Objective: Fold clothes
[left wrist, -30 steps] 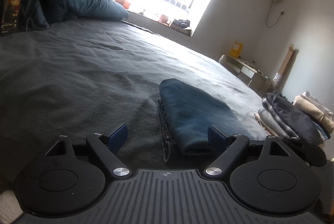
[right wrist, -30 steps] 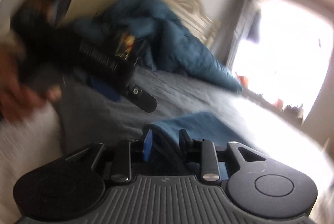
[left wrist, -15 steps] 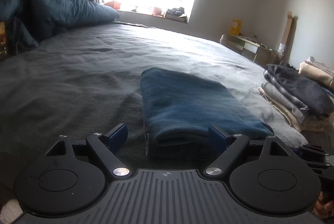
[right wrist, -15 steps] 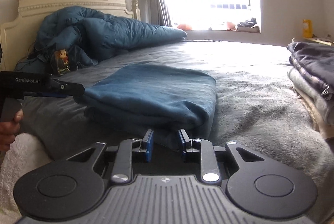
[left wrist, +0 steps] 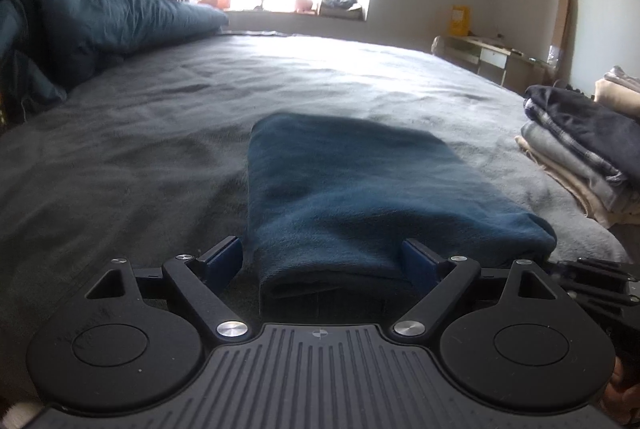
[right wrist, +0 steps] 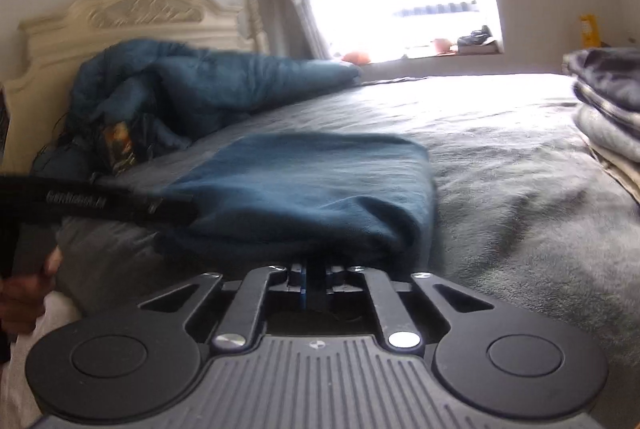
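A folded dark blue garment (left wrist: 340,185) lies on the grey bed cover (left wrist: 140,133). My left gripper (left wrist: 320,257) straddles its near end; its jaws are opening wide, with the folded end between them and no squeeze on it. In the right wrist view the same garment (right wrist: 304,185) lies just ahead, and my right gripper (right wrist: 316,279) is shut on its near edge, with the fingertips hidden under the cloth. The left gripper (right wrist: 172,209) comes in from the left side of that view, held by a hand (right wrist: 24,293).
A stack of folded clothes (left wrist: 580,157) sits at the bed's right edge, close to the garment. A bunched blue duvet (right wrist: 200,89) lies against the cream headboard (right wrist: 120,13). A bright window and a low desk (left wrist: 492,57) are beyond the bed.
The right jaws have closed on the garment's near edge. Both grippers have come closer to the garment, and the left view has rolled level with the garment now between its fingers.
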Tool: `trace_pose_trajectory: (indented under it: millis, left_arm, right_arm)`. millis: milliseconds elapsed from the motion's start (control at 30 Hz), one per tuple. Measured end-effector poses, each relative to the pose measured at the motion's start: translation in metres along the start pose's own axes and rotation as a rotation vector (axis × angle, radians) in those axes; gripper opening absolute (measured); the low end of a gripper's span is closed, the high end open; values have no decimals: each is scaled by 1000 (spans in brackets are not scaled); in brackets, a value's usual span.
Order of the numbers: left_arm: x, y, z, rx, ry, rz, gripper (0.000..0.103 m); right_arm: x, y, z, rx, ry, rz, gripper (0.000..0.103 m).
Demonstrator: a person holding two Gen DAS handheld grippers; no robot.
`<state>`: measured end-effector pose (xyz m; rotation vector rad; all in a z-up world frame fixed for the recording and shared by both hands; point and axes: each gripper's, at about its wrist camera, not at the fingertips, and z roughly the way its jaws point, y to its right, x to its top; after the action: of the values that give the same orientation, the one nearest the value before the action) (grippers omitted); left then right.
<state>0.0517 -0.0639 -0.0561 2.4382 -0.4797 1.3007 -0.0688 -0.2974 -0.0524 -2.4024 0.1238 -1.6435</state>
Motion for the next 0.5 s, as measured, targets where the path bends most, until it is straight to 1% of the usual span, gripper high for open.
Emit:
trace_pose_trajectory:
  millis: [67,100,233,333,400,433,500]
  left_arm:
    - [0,-4,1,-14,-6,-18,89]
    - [0,-4,1,-14,-9,-17,90]
    - [-2,-6,2,-26,-14,-16,91]
    - [-3,-8,3,-36,-15,-26,91]
    - [-3,-10,4,-44,-15,-42,92]
    - [-3,-11,5,-44,-14,-48,92]
    - [-3,-13,5,-50,-13,-53,92]
  right_arm:
    - [-4,-1,2,-47,39,42,1]
    - [-7,-3,5,-76,50,40,0]
    - [-22,-21,21,-203,69,-79,0]
    - [-29,-34,26,-277,72,-187,0]
    - [-30,-36,24,-280,70,-230,0]
    - [-30,-36,21,-265,70,-246,1]
    - [-27,-37,10,-200,74,-264,5]
